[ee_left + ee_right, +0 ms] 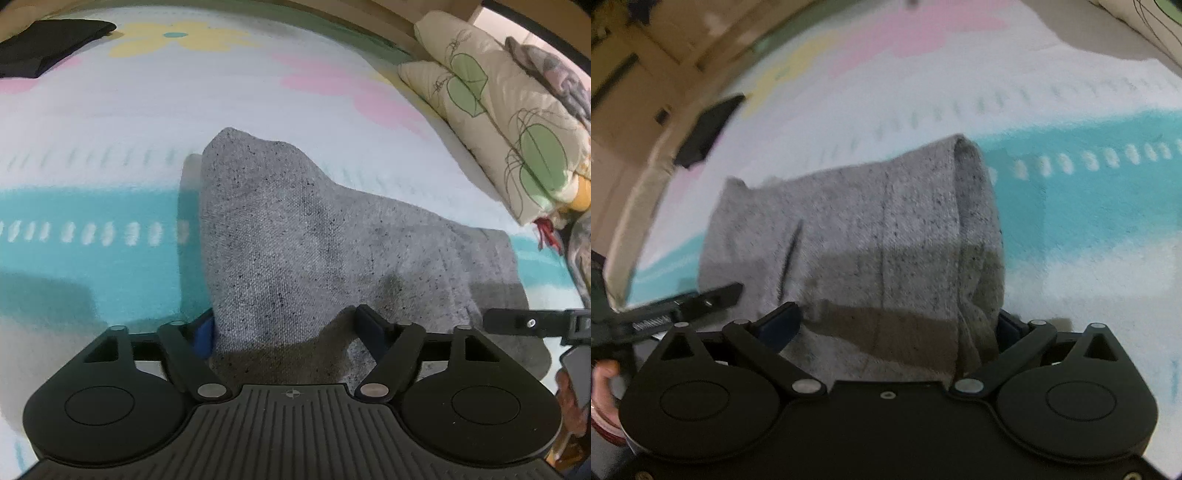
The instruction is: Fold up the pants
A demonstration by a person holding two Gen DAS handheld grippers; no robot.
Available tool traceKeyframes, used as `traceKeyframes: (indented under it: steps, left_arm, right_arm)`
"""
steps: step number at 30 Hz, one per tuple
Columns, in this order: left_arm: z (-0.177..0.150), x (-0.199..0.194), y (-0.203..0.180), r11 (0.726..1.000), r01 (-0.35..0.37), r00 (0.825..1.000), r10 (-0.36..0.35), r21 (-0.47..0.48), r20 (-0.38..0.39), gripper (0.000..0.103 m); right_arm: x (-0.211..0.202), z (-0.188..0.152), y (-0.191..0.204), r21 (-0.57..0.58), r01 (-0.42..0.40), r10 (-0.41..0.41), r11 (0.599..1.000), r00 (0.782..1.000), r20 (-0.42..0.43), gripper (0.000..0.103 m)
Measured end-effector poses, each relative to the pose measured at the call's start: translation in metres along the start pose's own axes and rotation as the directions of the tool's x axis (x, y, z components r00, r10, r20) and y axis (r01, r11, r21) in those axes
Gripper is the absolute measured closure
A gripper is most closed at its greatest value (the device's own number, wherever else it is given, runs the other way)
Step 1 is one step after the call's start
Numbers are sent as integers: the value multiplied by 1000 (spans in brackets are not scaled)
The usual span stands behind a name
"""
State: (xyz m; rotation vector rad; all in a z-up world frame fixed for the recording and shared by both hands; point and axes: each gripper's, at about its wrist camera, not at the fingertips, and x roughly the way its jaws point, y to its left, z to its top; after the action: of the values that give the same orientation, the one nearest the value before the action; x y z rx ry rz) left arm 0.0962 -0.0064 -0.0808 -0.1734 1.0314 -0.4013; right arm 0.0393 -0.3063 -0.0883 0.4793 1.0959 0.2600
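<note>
Grey speckled pants (pixel 295 229) lie folded in a compact bundle on the flowered bed sheet (pixel 110 129). My left gripper (pixel 286 317) is open wide at the bundle's near edge, straddling the cloth, and neither pad visibly presses on it. The right wrist view shows the same pants (pixel 849 229), with a folded edge on the right and a dark slit on the left. My right gripper (pixel 897 314) is also open wide over the near edge, and its right finger (pixel 1008 326) sits beside the folded edge. The left gripper's finger (pixel 701 299) pokes in from the left.
A black folded garment (pixel 48 40) lies at the far left of the bed, also in the right wrist view (pixel 705 133). Leaf-printed pillows (pixel 498 122) are stacked at the right. A person's hand (pixel 602 380) shows at the lower left. Wooden furniture (pixel 646 55) stands beyond the bed.
</note>
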Motion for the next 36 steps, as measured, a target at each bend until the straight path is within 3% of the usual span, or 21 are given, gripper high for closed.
traceKeyframes:
  steps: [1,2,3,4,6,10,13,19,23,29,32,33,35,36]
  left_arm:
    - [0,-2,0,1000,9,1000,-9,-6,5,48]
    - [-1,-4,-1,1000,8,1000,-8,-13,11,52]
    - [-2,-6,-2,1000,2,1000,-2,-13,21,62]
    - [-2,-9,-5,1000,-1,1000,2,-5,31,72]
    - [-5,-16,-14,999,-8,998,6,33,66,78]
    - [-9,-33,-36,989,-65,989,46,136,143,80]
    - [-4,-48,-36,991,-42,985,20,128,171,81]
    - [42,-70,-16,990,-121,957,97,71,273,81]
    - [88,-71,8,981,-183,940,156,64,304,81]
    - [125,-37,62,964,-264,931,262,-28,255,77]
    - [124,5,92,942,-324,936,333,-90,117,72]
    - [121,18,101,930,-354,930,362,-100,71,63]
    - [113,27,111,933,-342,932,352,-111,90,55]
    - [112,26,112,937,-329,935,340,-116,102,55]
  right_arm:
    - [-5,-3,3,2,-22,22,1000,1000,10,6]
    - [-7,-4,4,-4,-38,38,999,999,19,13]
    - [-8,-5,7,-18,-32,32,999,999,28,31]
    - [-11,-7,10,-27,-2,3,1000,999,39,43]
    - [-18,-10,10,-4,-10,10,1000,998,58,51]
    - [-26,-13,25,-24,43,-40,999,995,90,61]
    - [-31,-10,50,-73,75,-66,994,991,113,63]
    - [-29,22,96,-128,-6,23,992,990,136,63]
    - [-6,64,132,-185,-27,55,982,988,148,63]
    - [47,122,168,-215,-51,86,975,984,158,63]
    - [90,133,171,-192,8,18,981,991,135,57]
    - [104,134,168,-180,56,-35,982,993,116,51]
    - [126,133,162,-173,185,-170,967,981,96,42]
    - [134,130,158,-183,229,-214,956,972,95,29]
